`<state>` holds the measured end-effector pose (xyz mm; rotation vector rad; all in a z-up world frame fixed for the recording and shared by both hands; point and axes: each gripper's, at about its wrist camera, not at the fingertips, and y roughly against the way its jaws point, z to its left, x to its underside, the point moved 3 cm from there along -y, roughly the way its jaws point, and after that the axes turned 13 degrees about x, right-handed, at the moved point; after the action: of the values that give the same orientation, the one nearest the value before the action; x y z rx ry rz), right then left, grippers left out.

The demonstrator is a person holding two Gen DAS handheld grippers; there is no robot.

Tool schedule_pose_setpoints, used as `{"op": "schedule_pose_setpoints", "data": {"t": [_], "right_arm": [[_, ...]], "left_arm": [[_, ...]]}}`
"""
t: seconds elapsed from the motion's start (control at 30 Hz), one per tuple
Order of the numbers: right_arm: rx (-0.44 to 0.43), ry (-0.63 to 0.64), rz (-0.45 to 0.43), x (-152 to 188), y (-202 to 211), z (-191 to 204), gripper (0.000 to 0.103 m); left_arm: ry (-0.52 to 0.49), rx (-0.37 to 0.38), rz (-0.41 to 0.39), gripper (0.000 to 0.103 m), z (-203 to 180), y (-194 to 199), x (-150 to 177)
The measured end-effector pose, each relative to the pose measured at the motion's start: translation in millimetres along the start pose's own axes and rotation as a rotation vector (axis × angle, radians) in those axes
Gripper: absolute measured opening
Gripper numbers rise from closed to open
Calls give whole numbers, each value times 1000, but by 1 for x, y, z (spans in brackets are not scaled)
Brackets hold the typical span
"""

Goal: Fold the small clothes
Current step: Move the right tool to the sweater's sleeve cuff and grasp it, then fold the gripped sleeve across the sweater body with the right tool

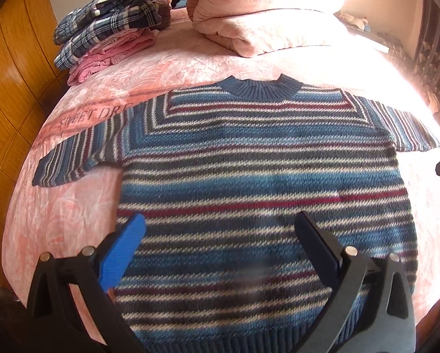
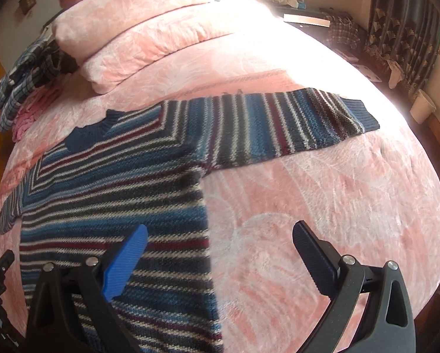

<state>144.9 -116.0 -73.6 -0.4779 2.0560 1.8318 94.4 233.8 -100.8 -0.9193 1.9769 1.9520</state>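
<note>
The striped sweater (image 1: pixel 261 176) lies flat, sleeves spread, near the bed's (image 1: pixel 72 206) front edge. Bedcover lettering reads "SWEET DRE", the rest hidden. Left tool (image 1: pixel 220 229) and right tool (image 2: pixel 220 235) hover released, grasping nothing.

A striped sweater (image 1: pixel 261 182) lies flat on a pink bed (image 1: pixel 72 211), collar toward the far edge, both sleeves spread out toward the side edges. The left tongs (image 1: pixel 220 229) hang over its lower half, jaws wide apart, one blue pad (image 1: pixel 122 253) above the sweater's left edge, one black pad (image 1: pixel 317 250) over the body, gripping nothing. At the far left corner sits a pile of plaid and pink clothes (image 1: pixel 108 29); beside it, at the far edge, a folded pink quilt (image 1: pixel 261 14).
</note>
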Motion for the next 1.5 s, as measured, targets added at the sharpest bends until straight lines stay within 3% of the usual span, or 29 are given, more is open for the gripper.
{"op": "schedule_pose_setpoints", "data": {"t": [0.1, 0.23, 0.43, 0.6, 0.67, 0.73, 0.8, 0.83, 0.87, 0.9, 0.93, 1.07, 1.2, 1.5], "right_arm": [[72, -55, 8, -41, -37, -48, 99], [95, -91, 64, -87, -93, -100, 95], [178, -134, 199, -119, -173, -157, 87], [102, -243, 289, -121, -213, -188, 83], [65, -289, 285, -123, -219, -195, 84], [60, -303, 274, -126, -221, -196, 78], [75, -285, 254, -130, -221, -194, 64], [75, -274, 236, -133, -219, -192, 48], [58, -271, 223, -136, -216, -187, 38], [20, -280, 214, -137, -213, -184, 19], [-15, -293, 206, -138, -209, -181, 15], [-51, -229, 110, -141, -178, -151, 15], [-139, -134, 44, -139, -144, -97, 15], [-271, 67, -18, -132, -107, 32, 15]], "left_arm": [[-10, 19, -22, 100, -22, -25, -33], [2, 31, -53, 100, -47, -56, -73], [29, 47, -55, 100, -77, -107, -112], [33, 58, -40, 100, -93, -136, -129], [26, 55, -41, 100, -97, -143, -132], [19, 52, -43, 100, -100, -145, -133], [19, 51, -45, 100, -100, -147, -134], [19, 51, -44, 100, -100, -148, -134], [21, 50, -42, 100, -98, -148, -133], [23, 48, -40, 100, -97, -149, -132], [26, 48, -36, 100, -95, -149, -131], [36, 49, -24, 100, -86, -148, -127], [70, 57, -2, 100, -72, -149, -126], [97, 102, 30, 100, -67, -151, -124]]}}
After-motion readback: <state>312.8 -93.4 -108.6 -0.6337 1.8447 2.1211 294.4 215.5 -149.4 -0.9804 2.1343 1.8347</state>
